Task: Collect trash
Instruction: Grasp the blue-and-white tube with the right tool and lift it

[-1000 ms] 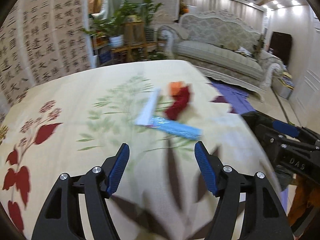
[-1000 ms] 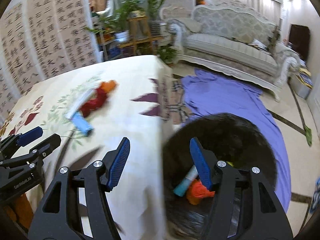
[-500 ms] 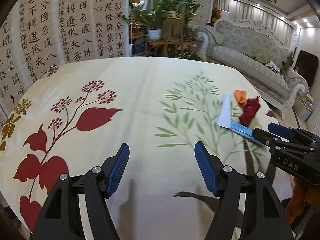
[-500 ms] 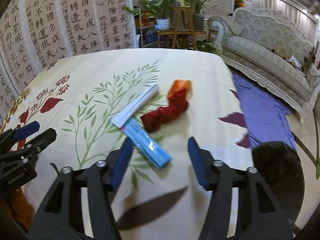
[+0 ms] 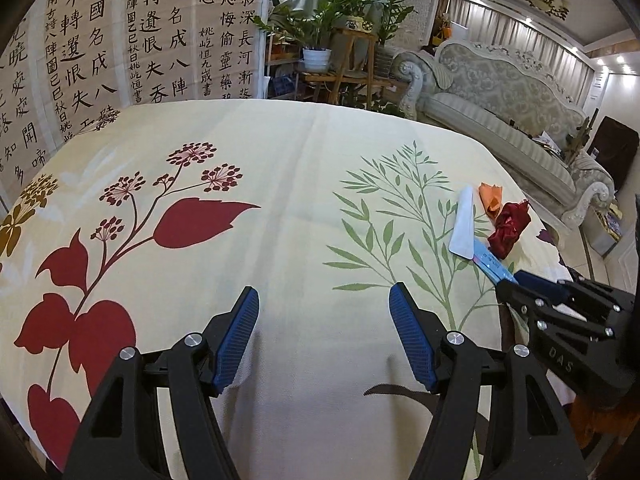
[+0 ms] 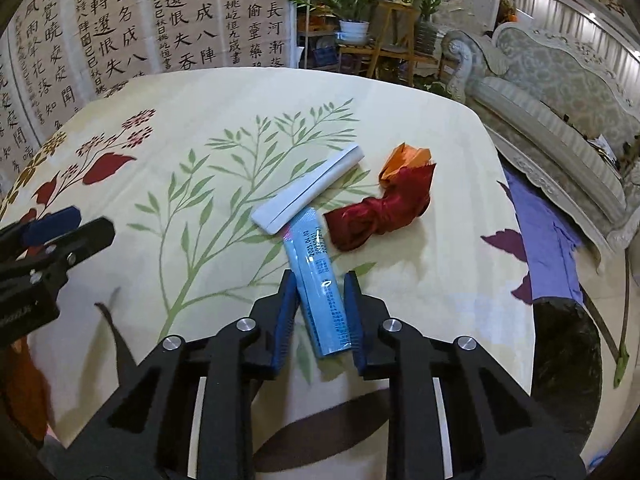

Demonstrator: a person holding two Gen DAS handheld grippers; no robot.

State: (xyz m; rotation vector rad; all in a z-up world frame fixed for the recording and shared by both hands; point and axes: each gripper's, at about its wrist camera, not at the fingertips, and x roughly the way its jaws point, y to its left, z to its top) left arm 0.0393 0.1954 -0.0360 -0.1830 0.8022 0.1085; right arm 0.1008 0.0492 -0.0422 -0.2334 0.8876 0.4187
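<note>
On the floral tablecloth (image 6: 200,140) lies a blue packet (image 6: 310,240), partly under a white flat packet (image 6: 308,188). A crumpled red wrapper (image 6: 380,208) and an orange scrap (image 6: 404,158) lie just right of them. My right gripper (image 6: 320,276) is closing on the blue packet's near end, with a pad against each long edge. In the left wrist view the same pile sits far right: blue packet (image 5: 490,262), white packet (image 5: 462,220), red wrapper (image 5: 510,228). My left gripper (image 5: 324,290) stands open over bare cloth, left of the right gripper (image 5: 520,280).
A black bin bag (image 6: 568,340) sits on the floor just past the table's right edge, beside a purple cloth (image 6: 548,240). A pale sofa (image 6: 560,80) and a plant stand (image 6: 380,20) are behind. A calligraphy screen (image 5: 120,40) backs the table's far left.
My right gripper moved left from above the black bag to the trash pile, and its jaws narrowed around the blue packet. My left gripper moved left, away from the pile, and stayed open.
</note>
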